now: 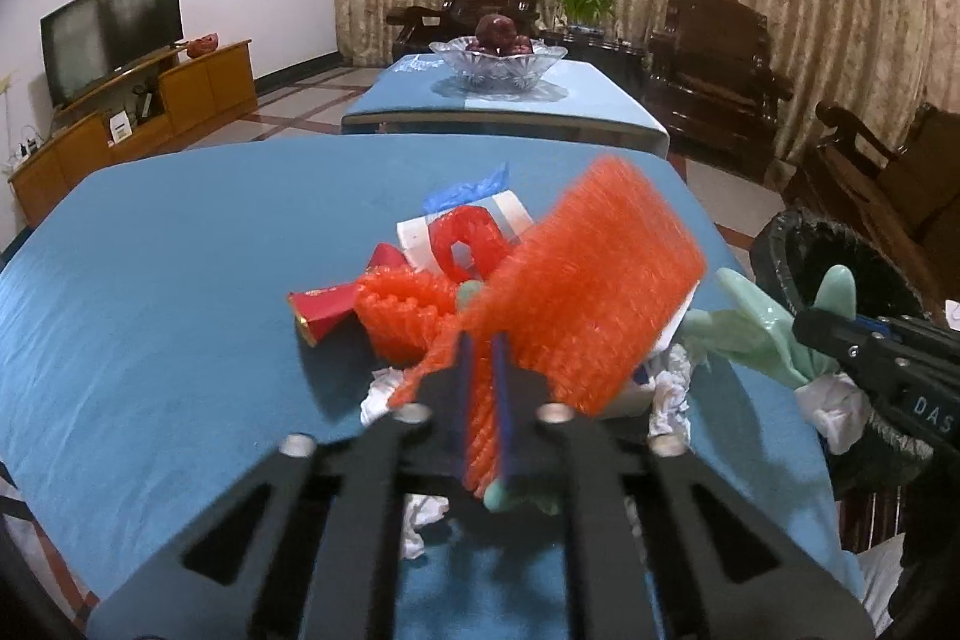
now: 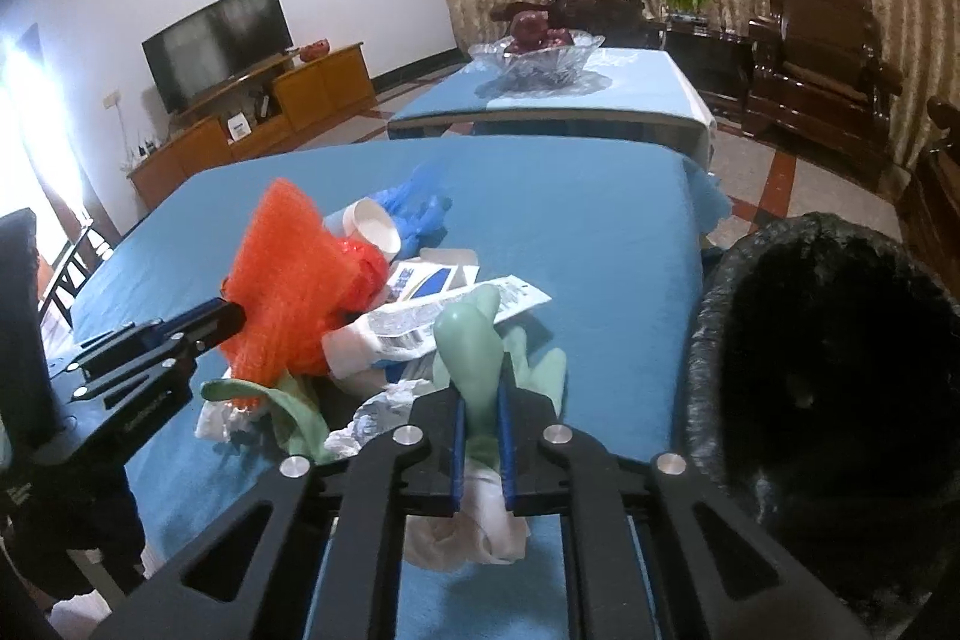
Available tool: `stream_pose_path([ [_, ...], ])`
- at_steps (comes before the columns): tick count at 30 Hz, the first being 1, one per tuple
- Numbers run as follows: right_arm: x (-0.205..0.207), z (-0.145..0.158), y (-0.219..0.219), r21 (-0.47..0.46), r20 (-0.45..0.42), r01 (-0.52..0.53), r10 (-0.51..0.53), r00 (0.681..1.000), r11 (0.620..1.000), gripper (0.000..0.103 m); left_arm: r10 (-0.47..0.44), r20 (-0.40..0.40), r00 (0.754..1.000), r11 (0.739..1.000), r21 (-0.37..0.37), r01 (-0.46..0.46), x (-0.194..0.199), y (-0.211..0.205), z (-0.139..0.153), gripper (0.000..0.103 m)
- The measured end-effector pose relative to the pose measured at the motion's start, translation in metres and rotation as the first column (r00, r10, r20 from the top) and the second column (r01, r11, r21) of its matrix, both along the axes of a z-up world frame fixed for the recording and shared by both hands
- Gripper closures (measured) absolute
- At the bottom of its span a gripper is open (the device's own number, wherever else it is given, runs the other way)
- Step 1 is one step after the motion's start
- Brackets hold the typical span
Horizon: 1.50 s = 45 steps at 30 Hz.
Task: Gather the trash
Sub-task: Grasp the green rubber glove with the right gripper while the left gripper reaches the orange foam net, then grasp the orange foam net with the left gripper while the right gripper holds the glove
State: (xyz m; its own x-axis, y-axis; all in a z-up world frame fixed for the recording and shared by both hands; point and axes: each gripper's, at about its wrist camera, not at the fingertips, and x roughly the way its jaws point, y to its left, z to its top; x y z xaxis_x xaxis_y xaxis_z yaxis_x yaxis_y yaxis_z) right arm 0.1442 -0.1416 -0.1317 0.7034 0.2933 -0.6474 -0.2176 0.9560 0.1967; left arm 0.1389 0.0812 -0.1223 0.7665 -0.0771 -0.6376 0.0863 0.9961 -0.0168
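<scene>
My left gripper (image 1: 482,370) is shut on an orange foam net (image 1: 588,280) and holds it above the trash pile; it also shows in the right wrist view (image 2: 282,280). My right gripper (image 2: 480,400) is shut on a pale green rubber glove (image 2: 474,340), which also shows in the left wrist view (image 1: 762,328). A black-lined trash bin (image 2: 840,358) stands at the table's right edge. On the blue table (image 1: 150,280) lie more orange netting (image 1: 402,316), a red packet (image 1: 324,310), crumpled tissues (image 1: 384,394), a white cup (image 2: 375,226) and a blue glove (image 2: 420,208).
A second blue table (image 1: 540,106) with a glass fruit bowl (image 1: 498,61) stands behind. Dark wooden armchairs (image 2: 822,58) line the right side. A TV (image 1: 114,34) on a wooden cabinet stands at the left wall. Curtains hang at the back.
</scene>
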Motion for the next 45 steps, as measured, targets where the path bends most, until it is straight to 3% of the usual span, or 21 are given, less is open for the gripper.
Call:
stream_pose_path([
  [13,-0.024,0.064,-0.028,0.097,0.138,-0.014,0.000,0.990,0.995,0.097,-0.021,0.155,0.988,1.000,-0.003,0.021,-0.016,-0.010,0.061,0.103],
  [17,-0.026,0.074,-0.038,0.098,0.161,0.003,-0.019,0.987,0.995,0.097,-0.052,0.137,0.989,0.999,-0.005,0.053,-0.016,-0.020,0.064,0.103],
  [19,-0.029,0.072,-0.040,0.089,0.158,0.015,-0.029,0.987,0.996,0.097,-0.066,0.102,0.993,0.998,-0.013,0.067,-0.014,-0.022,0.056,0.097],
  [20,-0.029,0.072,-0.042,0.085,0.155,0.021,-0.034,0.987,0.996,0.097,-0.069,0.082,0.994,0.997,-0.021,0.071,-0.013,-0.023,0.051,0.084],
  [21,-0.030,0.069,-0.042,0.078,0.147,0.028,-0.039,0.988,0.997,0.097,-0.071,0.066,0.995,0.997,-0.029,0.073,-0.013,-0.023,0.045,0.063],
  [22,-0.030,0.064,-0.042,0.073,0.137,0.034,-0.043,0.990,0.997,0.097,-0.068,0.055,0.996,0.997,-0.030,0.070,-0.012,-0.023,0.039,0.056],
  [27,-0.025,0.042,-0.043,0.069,0.082,0.047,-0.053,0.995,0.997,0.097,-0.066,0.013,0.998,0.998,-0.002,0.066,0.000,-0.024,0.011,0.041],
  [29,-0.021,0.036,-0.042,0.064,0.068,0.051,-0.055,0.996,0.997,0.097,-0.065,-0.005,0.998,0.998,0.005,0.065,0.006,-0.023,0.003,0.047],
  [30,-0.020,0.033,-0.041,0.061,0.065,0.050,-0.054,0.996,0.997,0.097,-0.065,-0.011,0.998,0.998,0.008,0.065,0.009,-0.024,0.001,0.071],
  [32,-0.018,0.030,-0.039,0.057,0.060,0.050,-0.053,0.997,0.997,0.097,-0.067,-0.032,0.997,0.998,0.000,0.067,0.013,-0.022,-0.004,0.103],
  [34,-0.016,0.029,-0.038,0.055,0.060,0.049,-0.052,0.997,0.997,0.097,-0.067,-0.029,0.997,0.997,-0.030,0.066,0.013,-0.018,-0.004,0.103],
  [39,-0.017,0.033,-0.042,0.062,0.075,0.050,-0.055,0.996,0.997,0.097,-0.072,0.041,0.997,0.997,-0.010,0.072,0.002,-0.018,0.012,0.103],
  [44,-0.023,0.034,-0.048,0.073,0.080,0.063,-0.069,0.994,0.995,0.097,-0.099,0.027,0.995,0.995,-0.002,0.099,0.003,-0.026,0.014,0.102],
  [45,-0.023,0.033,-0.049,0.073,0.077,0.065,-0.071,0.995,0.995,0.097,-0.109,-0.001,0.994,0.994,-0.007,0.109,0.007,-0.028,0.011,0.097],
])
